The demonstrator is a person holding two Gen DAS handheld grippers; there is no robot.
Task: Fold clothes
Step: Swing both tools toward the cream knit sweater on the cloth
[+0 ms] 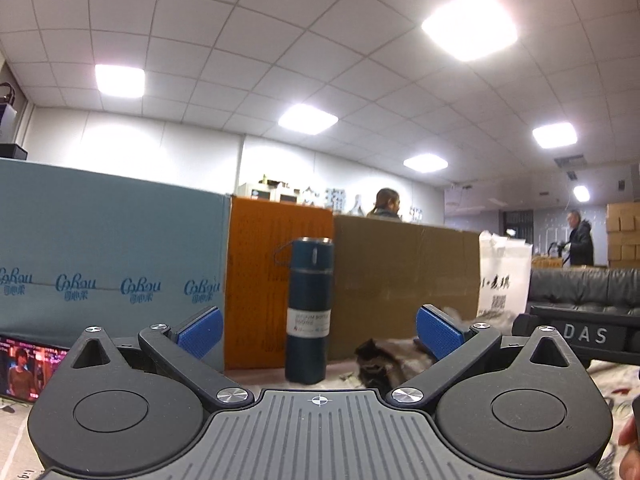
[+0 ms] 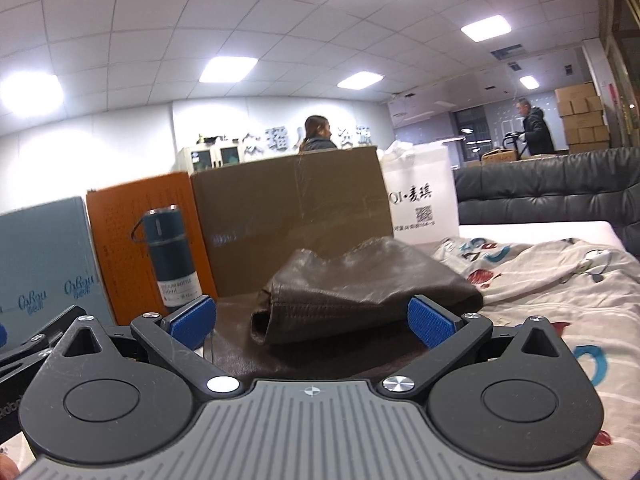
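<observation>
A dark brown leather garment (image 2: 360, 284) lies bunched on the patterned bedsheet (image 2: 560, 300), with a sleeve opening facing me. My right gripper (image 2: 310, 320) is open, low over the garment's near edge, its blue pads (image 2: 430, 322) on either side of the fold, gripping nothing. My left gripper (image 1: 318, 330) is open and empty, held low and level. Between its blue pads (image 1: 436, 330) stands a bottle, and a dark furry part of a garment (image 1: 380, 360) lies to the right. The right gripper's body (image 1: 588, 334) shows at the right of the left wrist view.
A dark blue bottle (image 1: 309, 312) stands ahead, also in the right wrist view (image 2: 170, 256). Behind it stand a blue box (image 1: 108, 264), an orange box (image 1: 276, 280), a brown carton (image 2: 292, 216) and a white bag (image 2: 422, 196). A phone screen (image 1: 24, 368) lies left. A black sofa (image 2: 552, 188) is right.
</observation>
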